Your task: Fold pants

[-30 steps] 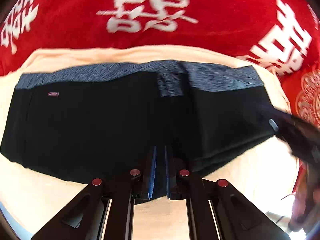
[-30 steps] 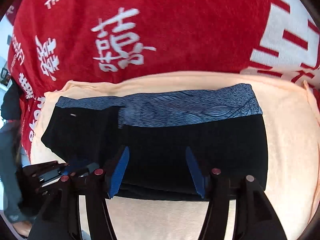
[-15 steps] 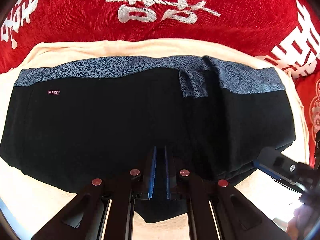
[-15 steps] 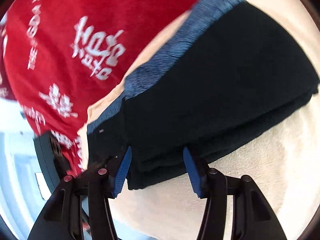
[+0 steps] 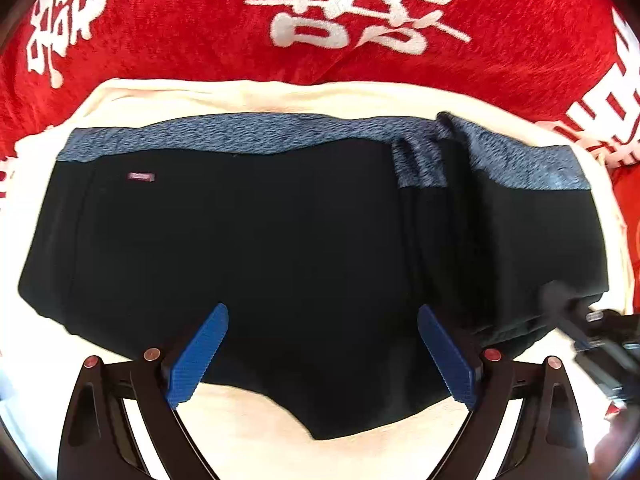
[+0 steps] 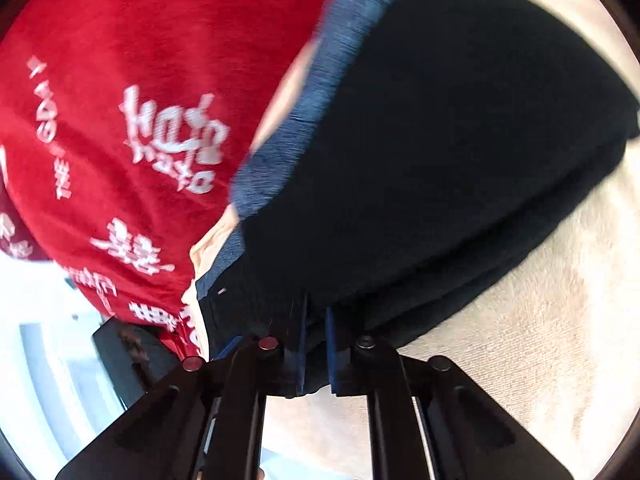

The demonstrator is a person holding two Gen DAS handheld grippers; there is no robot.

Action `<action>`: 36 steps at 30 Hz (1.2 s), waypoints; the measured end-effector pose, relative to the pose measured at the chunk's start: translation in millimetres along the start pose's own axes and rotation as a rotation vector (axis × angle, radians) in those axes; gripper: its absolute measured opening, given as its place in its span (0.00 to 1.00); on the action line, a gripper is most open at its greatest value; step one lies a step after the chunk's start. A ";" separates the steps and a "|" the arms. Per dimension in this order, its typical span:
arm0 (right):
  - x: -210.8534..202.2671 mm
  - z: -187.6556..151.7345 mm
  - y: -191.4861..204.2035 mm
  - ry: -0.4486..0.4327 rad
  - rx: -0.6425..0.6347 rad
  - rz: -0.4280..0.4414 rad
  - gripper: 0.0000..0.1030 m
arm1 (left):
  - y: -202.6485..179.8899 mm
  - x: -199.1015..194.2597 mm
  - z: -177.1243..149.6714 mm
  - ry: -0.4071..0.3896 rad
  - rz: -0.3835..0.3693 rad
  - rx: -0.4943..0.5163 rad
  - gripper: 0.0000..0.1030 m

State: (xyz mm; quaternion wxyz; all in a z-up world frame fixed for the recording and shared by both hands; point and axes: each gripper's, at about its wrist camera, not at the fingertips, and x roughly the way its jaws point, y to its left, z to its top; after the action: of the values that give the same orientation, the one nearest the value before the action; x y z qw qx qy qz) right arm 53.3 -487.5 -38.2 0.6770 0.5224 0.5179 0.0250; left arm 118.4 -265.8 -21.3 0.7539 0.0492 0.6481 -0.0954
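The black pants (image 5: 280,248) with a blue-grey patterned waistband lie folded on a cream towel (image 5: 248,98). My left gripper (image 5: 322,350) is open, its blue pads spread just above the near edge of the pants, holding nothing. My right gripper (image 6: 316,344) is shut on the near edge of the pants (image 6: 440,152), pinching the stacked black layers; it also shows blurred at the right edge of the left wrist view (image 5: 592,332).
A red blanket with white characters (image 5: 360,12) lies beyond the towel on the far side. The cream towel (image 6: 520,340) extends to the right of the pants in the right wrist view. A bright floor area (image 6: 48,340) shows at lower left.
My left gripper has opened and let go of the pants edge. My right gripper has tilted, moved in on the edge of the pants and shut on it.
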 end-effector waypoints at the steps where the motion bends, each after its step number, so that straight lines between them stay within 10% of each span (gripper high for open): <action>1: -2.9 0.0 7.3 -0.005 -0.030 0.001 0.08 | 1.2 -0.5 0.3 0.003 0.014 -0.002 0.93; 16: 16.8 -56.4 53.4 0.173 -0.507 -0.309 0.09 | 20.0 -5.0 -9.0 -0.002 0.092 0.059 0.93; 18: 13.2 -53.2 72.5 0.127 -0.600 -0.360 0.18 | 20.4 -7.1 -7.0 -0.006 0.095 0.052 0.93; 20: 14.4 -45.6 83.3 0.091 -0.647 -0.398 0.48 | 23.4 -10.3 -6.8 -0.015 0.102 0.048 0.93; 36: 52.8 -28.3 77.0 0.084 -0.621 -0.553 0.52 | 67.6 -20.9 -16.9 -0.005 0.139 -0.009 0.94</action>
State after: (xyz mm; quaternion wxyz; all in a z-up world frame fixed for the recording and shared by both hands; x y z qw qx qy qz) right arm 96.2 -403.0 -15.1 0.7620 0.1332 0.6335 0.0186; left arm 113.0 -194.8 -6.6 0.7605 0.0906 0.6418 -0.0403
